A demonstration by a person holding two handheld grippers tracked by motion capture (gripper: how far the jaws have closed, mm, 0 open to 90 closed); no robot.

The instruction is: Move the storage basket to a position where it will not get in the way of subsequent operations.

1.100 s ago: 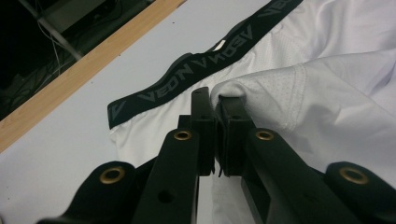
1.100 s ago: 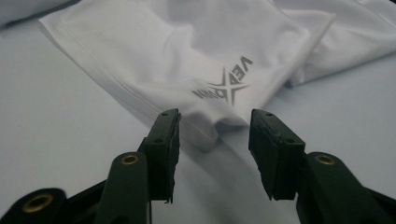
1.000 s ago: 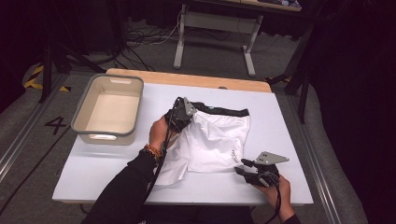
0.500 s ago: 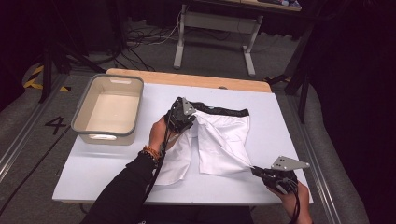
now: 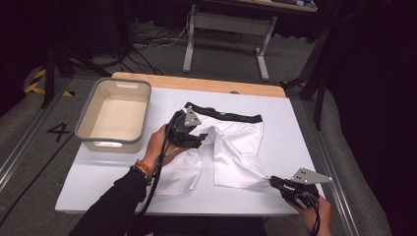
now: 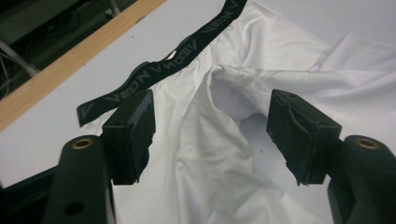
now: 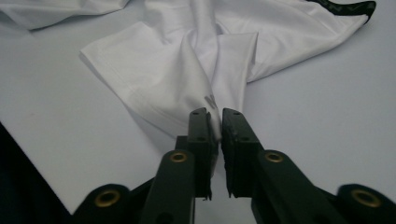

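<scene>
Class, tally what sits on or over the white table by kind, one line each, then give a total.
White shorts with a black waistband: 1
Beige tub: 1
Hand-held tools: 2, the left tool and the right tool
Total: 4

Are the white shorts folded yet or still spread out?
Spread, rumpled: white shorts lie open with both legs apart, black waistband stretched across the table; no fold made.

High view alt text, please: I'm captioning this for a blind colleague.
White shorts with a black waistband lie spread on a white table. The left gripper hovers open at their crotch; the right gripper pinches a leg hem at the near right corner. A beige bin sits left.
</scene>
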